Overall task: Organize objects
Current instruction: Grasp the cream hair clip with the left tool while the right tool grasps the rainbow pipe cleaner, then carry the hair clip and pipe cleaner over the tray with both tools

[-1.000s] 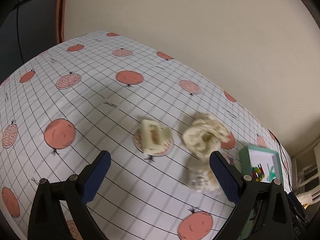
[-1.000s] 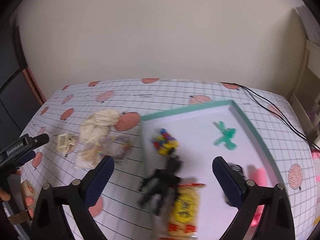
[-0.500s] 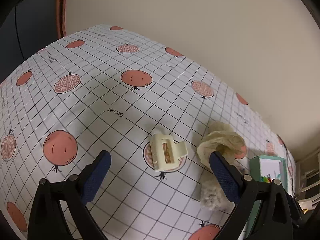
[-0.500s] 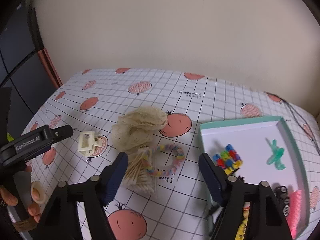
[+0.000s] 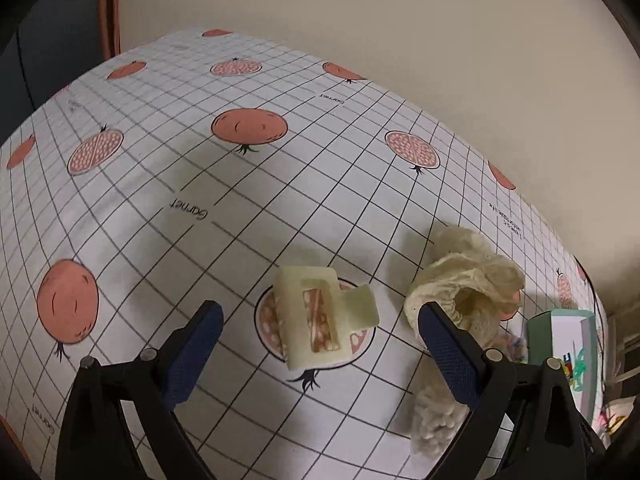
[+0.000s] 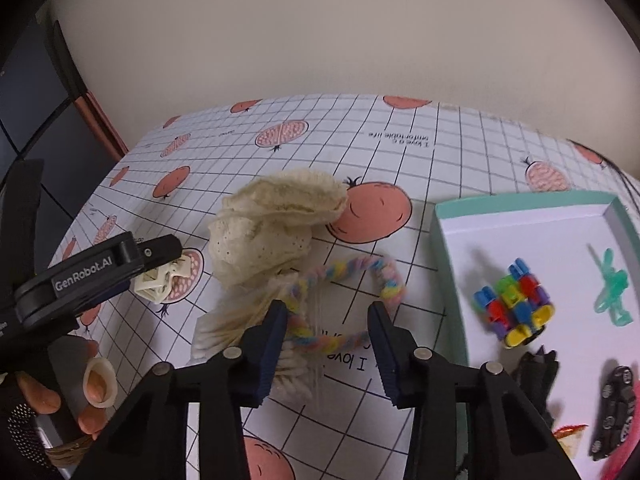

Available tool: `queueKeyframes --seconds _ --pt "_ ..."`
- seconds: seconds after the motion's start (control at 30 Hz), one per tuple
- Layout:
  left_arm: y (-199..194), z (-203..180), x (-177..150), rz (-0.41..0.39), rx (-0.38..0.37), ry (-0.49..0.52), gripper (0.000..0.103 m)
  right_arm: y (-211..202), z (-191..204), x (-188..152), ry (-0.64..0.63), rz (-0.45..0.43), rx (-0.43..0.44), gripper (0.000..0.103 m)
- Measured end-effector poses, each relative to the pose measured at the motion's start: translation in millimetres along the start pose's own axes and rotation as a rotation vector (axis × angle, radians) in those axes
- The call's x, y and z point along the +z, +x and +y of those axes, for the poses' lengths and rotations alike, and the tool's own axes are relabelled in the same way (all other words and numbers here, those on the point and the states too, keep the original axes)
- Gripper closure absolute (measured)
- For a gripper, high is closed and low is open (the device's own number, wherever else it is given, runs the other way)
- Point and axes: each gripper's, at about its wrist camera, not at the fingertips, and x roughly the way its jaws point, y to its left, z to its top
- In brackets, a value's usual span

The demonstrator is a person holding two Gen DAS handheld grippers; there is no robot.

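Cream plastic hair claw [image 5: 324, 316], flat on cloth | left fingers [image 5: 192, 344] wide | right fingers [image 6: 272, 332] half-parted

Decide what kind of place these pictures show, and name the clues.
Probably a home table in a room corner: a pomegranate-print tablecloth, a plain wall close behind, and a tray holding small toys.
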Motion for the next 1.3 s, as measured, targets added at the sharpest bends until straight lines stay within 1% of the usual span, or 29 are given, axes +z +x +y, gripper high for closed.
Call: queueKeyframes --seconds 0.03,0.07,0.1,0.17,0.23,0.3,0.33,0.37,0.4,0.73,0.93,1.1,1.3 --pt "1 0 0 -0.003 -0.001 -0.003 0.01 1 0 0 0.002 0.0 0.009 0.064" --pt "3 1 1 0.002 -0.003 -0.008 0.017 3 1 0 0.005 0.003 0.014 0.065" --pt "5 0 1 0.011 -0.007 -0.007 0.02 4 1 0 0.007 0.005 0.019 0.07" --pt "10 -1 1 0.018 -0.012 -0.001 0.021 7 3 0 0.01 0.006 0.032 0.074" --pt "11 -2 0 0.016 -0.008 0.005 0.026 8 5 0 0.011 0.005 0.047 0.079" --pt "11 -3 0 0.011 -0.004 0.015 0.036 8 6 0 0.01 0.004 0.057 0.086" --pt "11 -3 0 0.012 -0.008 0.015 0.039 9 6 1 0.012 0.004 0.068 0.088" --pt "10 -2 0 0.012 -0.008 0.015 0.047 9 7 0 0.013 0.005 0.076 0.091" --pt "11 -1 0 0.011 -0.003 0.014 0.049 9 7 0 0.013 0.005 0.083 0.092" --pt "11 5 4 0.031 -0.008 0.01 0.049 8 5 1 0.017 0.009 0.111 0.095" --pt "3 10 8 0.019 0.0 -0.002 0.049 -4 1 3 0.031 -0.013 0.129 0.095" --pt "-13 9 14 -0.013 -0.004 -0.01 0.049 -21 -1 8 0.049 -0.048 0.16 0.095" --pt "-37 -7 17 -0.054 -0.018 0.011 0.049 -47 -5 16 0.059 -0.097 0.173 0.095"
